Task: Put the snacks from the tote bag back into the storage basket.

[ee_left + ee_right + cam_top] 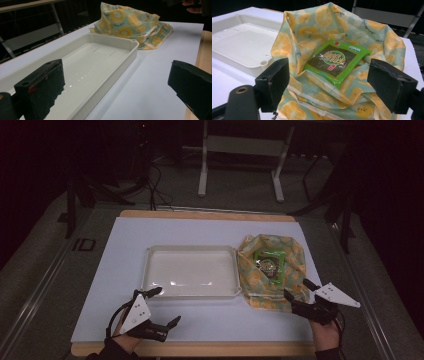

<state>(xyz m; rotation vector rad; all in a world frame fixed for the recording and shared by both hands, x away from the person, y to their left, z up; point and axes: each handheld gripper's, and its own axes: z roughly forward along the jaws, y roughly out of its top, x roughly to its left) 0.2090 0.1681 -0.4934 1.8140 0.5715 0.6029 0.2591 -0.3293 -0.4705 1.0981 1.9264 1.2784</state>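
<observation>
A white shallow tray point(150, 270) lies empty in the middle of the white table sheet. Right of it sits an open fabric bag point(292, 255) printed with orange and lemon slices, and a green snack packet point(269, 261) rests inside its mouth. The packet point(336, 61) lies flat on the folded cloth of the bag point(312, 27). My right gripper point(296, 290) stands open at the bag's near edge, jaws either side of the packet's front. My left gripper point(166, 306) is open near the tray's front left corner, holding nothing. The tray point(117, 65) runs ahead of it toward the bag point(130, 23).
The white sheet point(125, 245) covers a wooden tabletop whose edge point(200, 349) shows at the front. Beyond the table stand a white frame's legs point(202, 175) and cables on a dark floor. A hand point(192, 7) shows far off past the bag.
</observation>
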